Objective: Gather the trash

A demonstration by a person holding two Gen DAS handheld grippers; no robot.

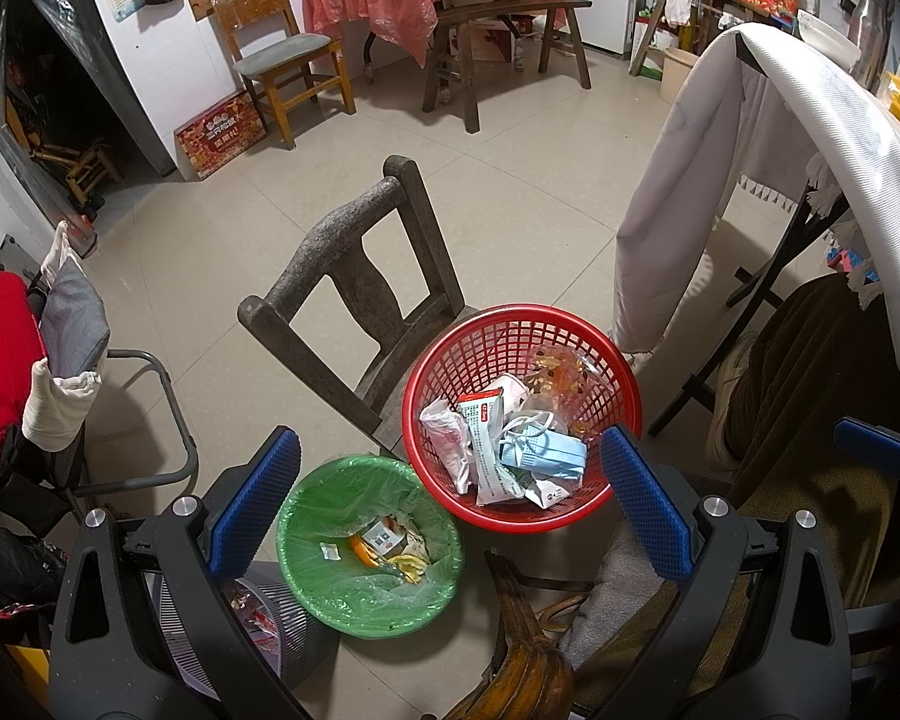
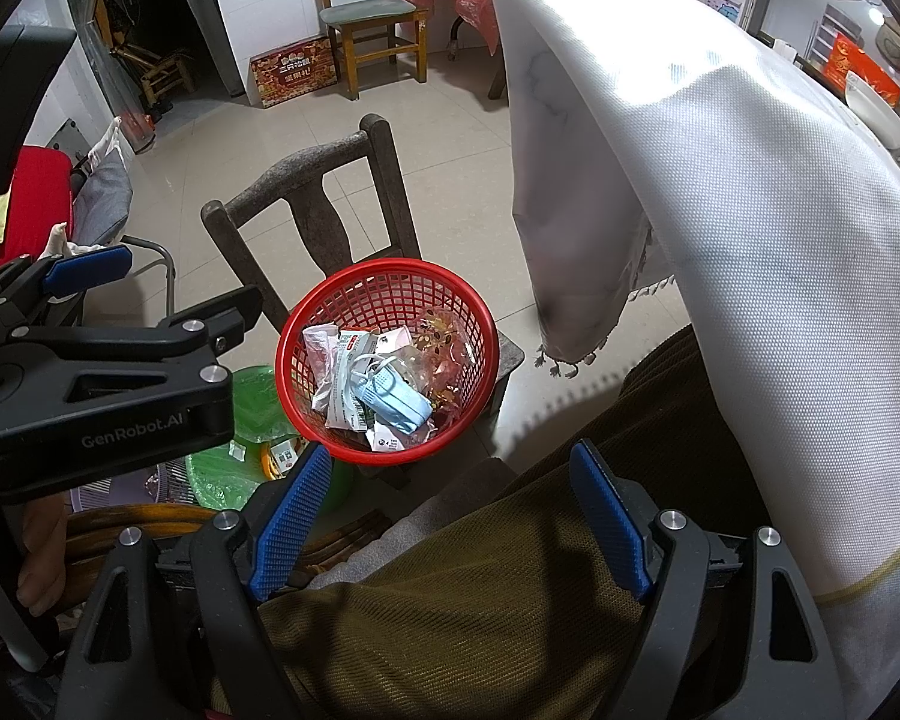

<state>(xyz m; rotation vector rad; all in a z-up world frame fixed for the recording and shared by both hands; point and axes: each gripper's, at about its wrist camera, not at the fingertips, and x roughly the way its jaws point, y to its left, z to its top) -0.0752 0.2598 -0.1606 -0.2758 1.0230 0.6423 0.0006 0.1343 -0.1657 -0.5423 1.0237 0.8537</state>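
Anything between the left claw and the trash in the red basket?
Nothing visible. The left claw hangs open above the red basket, and the blue face mask lies uncovered on top of the wrappers. The green bin stands beside the basket, not across the path.

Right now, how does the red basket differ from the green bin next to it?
The red basket is open plastic mesh with no liner; the green bin is lined with a green plastic bag. The red basket sits raised on the wooden chair; the green bin stands lower, beside the chair. The red basket holds a blue face mask and paper packaging; the green bin holds what looks like peel and a small label. Both are round and already hold trash.
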